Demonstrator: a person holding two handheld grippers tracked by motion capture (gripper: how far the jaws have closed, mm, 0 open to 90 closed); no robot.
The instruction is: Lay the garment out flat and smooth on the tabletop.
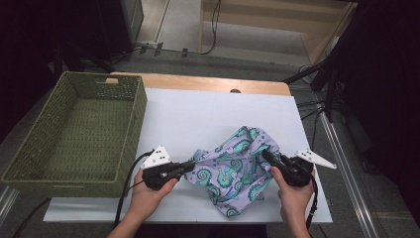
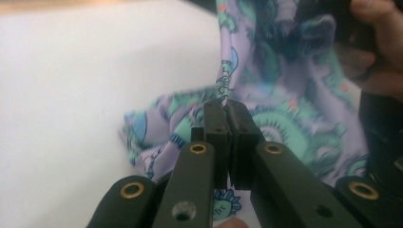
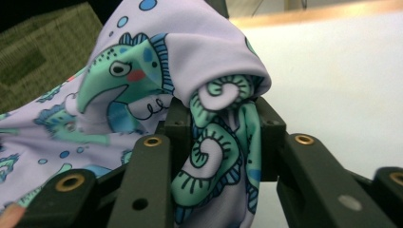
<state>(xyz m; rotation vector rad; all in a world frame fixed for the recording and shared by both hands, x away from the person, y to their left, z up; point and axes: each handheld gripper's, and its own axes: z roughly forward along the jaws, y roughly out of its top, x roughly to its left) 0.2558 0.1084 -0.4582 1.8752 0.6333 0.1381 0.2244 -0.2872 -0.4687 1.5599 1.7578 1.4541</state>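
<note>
Basket (image 1: pixel 130 119) left of cloth (image 1: pixel 233 166), apparently apart.

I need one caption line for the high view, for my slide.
Left gripper and right gripper pinch opposite edges of a seahorse-print cloth beside a green basket.

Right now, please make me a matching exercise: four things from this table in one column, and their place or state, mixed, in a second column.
Things:
1. left gripper
2. right gripper
3. basket
4. cloth

Place or state:
A. green, woven, on the table's left side
B. lilac with seahorse print, crumpled between both grippers
C. fingers pinched tight on a thin fold
D. fingers around a thick roll of fabric

Pairs: 1-C, 2-D, 3-A, 4-B
</note>
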